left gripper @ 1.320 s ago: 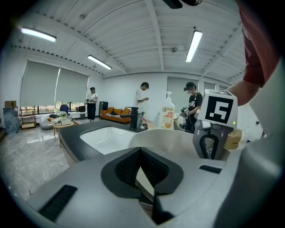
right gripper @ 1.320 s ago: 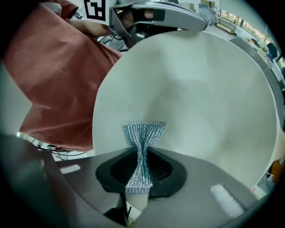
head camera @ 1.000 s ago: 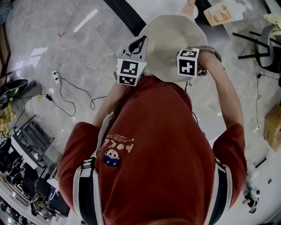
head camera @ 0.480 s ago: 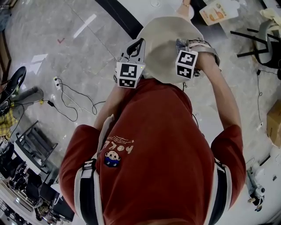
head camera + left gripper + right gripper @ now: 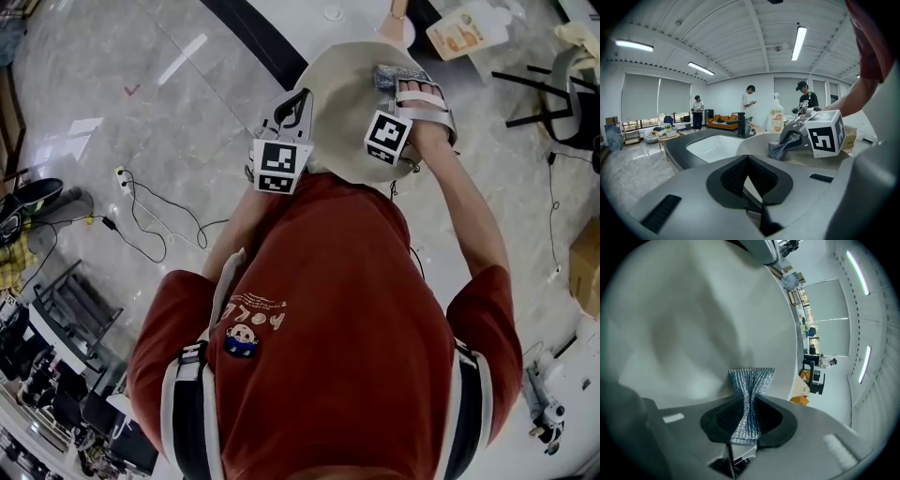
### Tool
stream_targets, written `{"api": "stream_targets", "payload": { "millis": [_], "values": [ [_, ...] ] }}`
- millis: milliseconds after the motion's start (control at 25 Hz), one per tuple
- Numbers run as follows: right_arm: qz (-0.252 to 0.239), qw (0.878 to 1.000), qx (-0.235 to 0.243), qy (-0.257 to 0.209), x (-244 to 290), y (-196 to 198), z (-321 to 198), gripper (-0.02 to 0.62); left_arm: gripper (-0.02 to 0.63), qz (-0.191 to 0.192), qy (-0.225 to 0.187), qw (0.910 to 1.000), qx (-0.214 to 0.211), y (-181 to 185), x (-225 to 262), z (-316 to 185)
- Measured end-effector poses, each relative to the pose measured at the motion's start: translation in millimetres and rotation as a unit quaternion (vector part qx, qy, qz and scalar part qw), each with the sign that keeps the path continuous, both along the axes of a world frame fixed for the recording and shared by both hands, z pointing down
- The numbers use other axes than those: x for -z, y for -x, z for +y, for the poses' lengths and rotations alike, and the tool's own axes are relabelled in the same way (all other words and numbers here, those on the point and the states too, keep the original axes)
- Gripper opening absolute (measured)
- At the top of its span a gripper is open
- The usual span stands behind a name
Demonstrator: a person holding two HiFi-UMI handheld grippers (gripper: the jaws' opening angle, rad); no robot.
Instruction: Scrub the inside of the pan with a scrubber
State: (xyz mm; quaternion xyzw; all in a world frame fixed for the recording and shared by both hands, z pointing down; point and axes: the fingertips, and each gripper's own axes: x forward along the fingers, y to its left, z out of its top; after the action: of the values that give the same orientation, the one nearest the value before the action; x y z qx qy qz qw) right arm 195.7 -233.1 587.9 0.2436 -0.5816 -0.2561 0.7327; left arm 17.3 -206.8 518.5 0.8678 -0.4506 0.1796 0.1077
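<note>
Marble floor (image 5: pixel 141 112) takes up most of the head view, with a loose cable (image 5: pixel 150 206) lying on it. Dark surface with a white sink (image 5: pixel 712 145) sits beyond, seen only in the left gripper view.

Pan (image 5: pixel 342 94), big and pale, is held up in front of the person's chest, not resting on anything visible.

Left tool (image 5: pixel 292 105) is at the pan's left rim, jaws pressed together on that thin edge (image 5: pixel 749 180). It looks like the steadying grip.

Right tool (image 5: pixel 401 82) is over the far right part of the pan, jaws pinching the scrubber (image 5: pixel 751 394), a silver mesh pad squeezed to a waist. The pad's free end is touching the inner wall (image 5: pixel 693 310).

Progress, as a judgement: scrubbing is under way. No foam, water or dirt shows on the inside, so I can't tell how much is covered. Most of the bowl probably still needs passes.

Room: the scrubber sits near the far rim, so there is little travel outward. The open bowl runs back toward the left tool, and strokes should stop short of it.
</note>
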Motion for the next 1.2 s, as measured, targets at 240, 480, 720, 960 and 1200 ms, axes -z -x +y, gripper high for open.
{"api": "stream_targets", "payload": {
  "millis": [240,480,720,960,1200],
  "values": [
    [-0.036,0.997,0.0,-0.062,7.5,19.8,-20.2,0.087,0.006,0.0,0.001,1.0,0.001,0.3,0.2,1.4],
    [-0.086,0.991,0.005,-0.103,15.2,42.4,-32.7,0.091,0.006,0.009,0.002,1.0,0.001,1.7,1.8,2.8],
    [-0.152,0.987,-0.001,-0.042,-3.8,64.5,-25.7,0.091,0.006,0.017,0.004,0.9998,0.004,0.7,1.8,2.9],
    [-0.195,0.979,-0.032,0.047,-25.5,75.5,0.6,0.085,0.006,0.017,0.005,0.9998,0.001,-0.7,1.1,4.2],
    [-0.227,0.965,-0.069,0.112,-21.9,73.5,30.3,0.084,0.006,0.014,0.001,0.9999,0.003,1.5,2.5,3.3]
  ]
}}
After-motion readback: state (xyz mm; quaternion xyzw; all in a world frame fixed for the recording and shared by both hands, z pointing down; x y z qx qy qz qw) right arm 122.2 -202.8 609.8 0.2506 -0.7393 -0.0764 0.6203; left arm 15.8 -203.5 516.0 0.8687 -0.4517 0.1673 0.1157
